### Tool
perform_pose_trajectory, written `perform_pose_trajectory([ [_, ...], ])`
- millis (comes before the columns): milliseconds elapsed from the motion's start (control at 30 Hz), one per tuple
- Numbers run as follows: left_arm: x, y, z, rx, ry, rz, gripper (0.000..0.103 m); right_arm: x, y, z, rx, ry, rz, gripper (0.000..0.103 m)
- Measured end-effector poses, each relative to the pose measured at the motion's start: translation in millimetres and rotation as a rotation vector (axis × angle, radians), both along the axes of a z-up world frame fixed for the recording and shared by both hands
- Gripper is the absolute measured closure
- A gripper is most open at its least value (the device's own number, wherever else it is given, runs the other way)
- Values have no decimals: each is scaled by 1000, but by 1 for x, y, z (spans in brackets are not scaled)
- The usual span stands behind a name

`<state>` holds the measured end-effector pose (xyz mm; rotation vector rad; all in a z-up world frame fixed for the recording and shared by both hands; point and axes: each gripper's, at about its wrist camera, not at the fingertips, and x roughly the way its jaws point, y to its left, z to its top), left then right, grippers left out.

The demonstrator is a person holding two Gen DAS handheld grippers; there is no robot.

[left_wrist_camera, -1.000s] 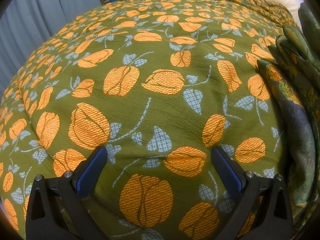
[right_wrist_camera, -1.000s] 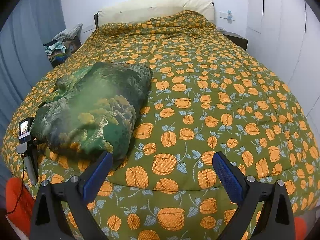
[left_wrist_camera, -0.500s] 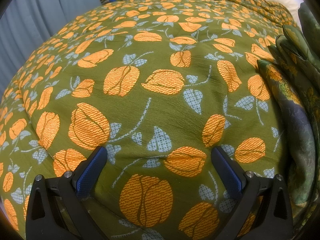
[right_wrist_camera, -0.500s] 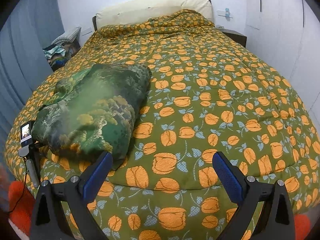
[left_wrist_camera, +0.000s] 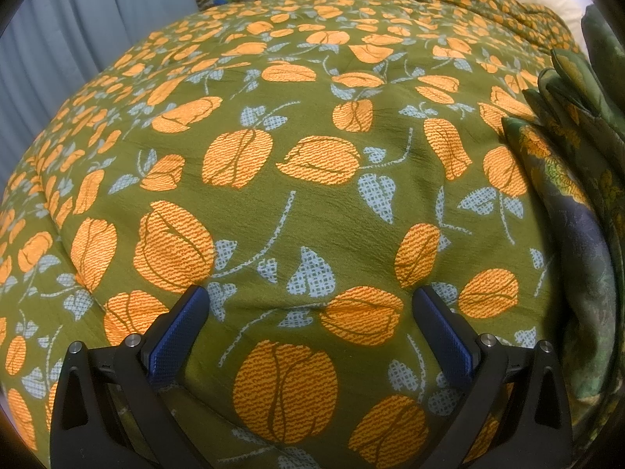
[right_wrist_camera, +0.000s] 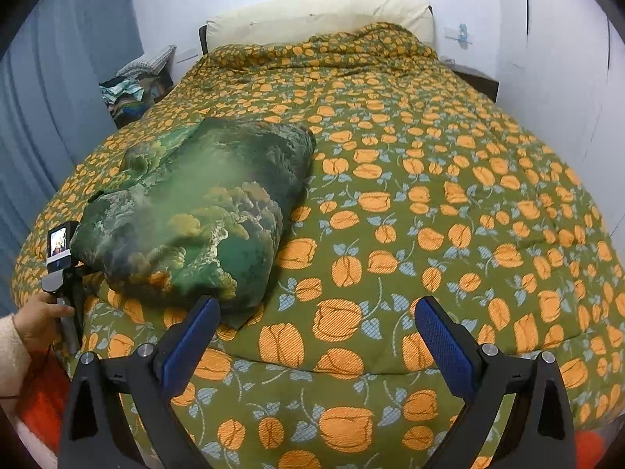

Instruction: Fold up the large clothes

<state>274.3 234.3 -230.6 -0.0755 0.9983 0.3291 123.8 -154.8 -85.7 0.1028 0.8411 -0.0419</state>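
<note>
Jaws of both grippers gape empty; folded garment (right_wrist_camera: pixel 195 211) runs off left view's right edge.

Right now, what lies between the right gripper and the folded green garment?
Only bare quilt: right gripper sits open just short of the garment, per the right wrist view.

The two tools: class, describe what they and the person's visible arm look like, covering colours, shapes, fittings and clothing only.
Both the left tool and the right tool have black angular frames with triangular cut-outs, silver round bolts, and two flat fingers faced with blue textured pads. In the right wrist view, the left hand wears a pale knitted sleeve; the left tool's rear carries a small lit screen.
</note>
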Motion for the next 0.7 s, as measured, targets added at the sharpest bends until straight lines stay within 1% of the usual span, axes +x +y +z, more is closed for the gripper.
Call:
perform_pose_trajectory([
  [233,-2,0,-1,1,-7,1,0,1,0,-5,6,7,2,4],
  [333,1,0,-1,-2,6,6,0,2,-1,-9,26,18,-5,4],
  [400,5,4,1,-28,37,11,0,4,-1,-14,45,35,-9,4],
  [433,6,7,6,-63,58,8,0,5,-1,-15,52,41,-11,4],
  [467,5,13,14,-137,61,2,1,5,-1,-16,60,46,-9,4],
  [533,2,24,34,-322,14,-35,1,4,-5,-15,66,41,-3,4],
  [567,0,29,50,-469,-34,-72,1,3,-6,-15,62,37,-5,4],
  [600,-1,33,63,-590,-73,-106,1,3,-9,-15,59,34,-11,4],
  [633,0,35,77,-752,-118,-161,1,4,-12,-15,62,34,-20,4],
  [667,4,33,92,-930,-163,-238,1,6,-16,-17,73,36,-32,4],
  [700,9,29,102,-1038,-186,-299,1,8,-20,-19,92,39,-45,4],
])
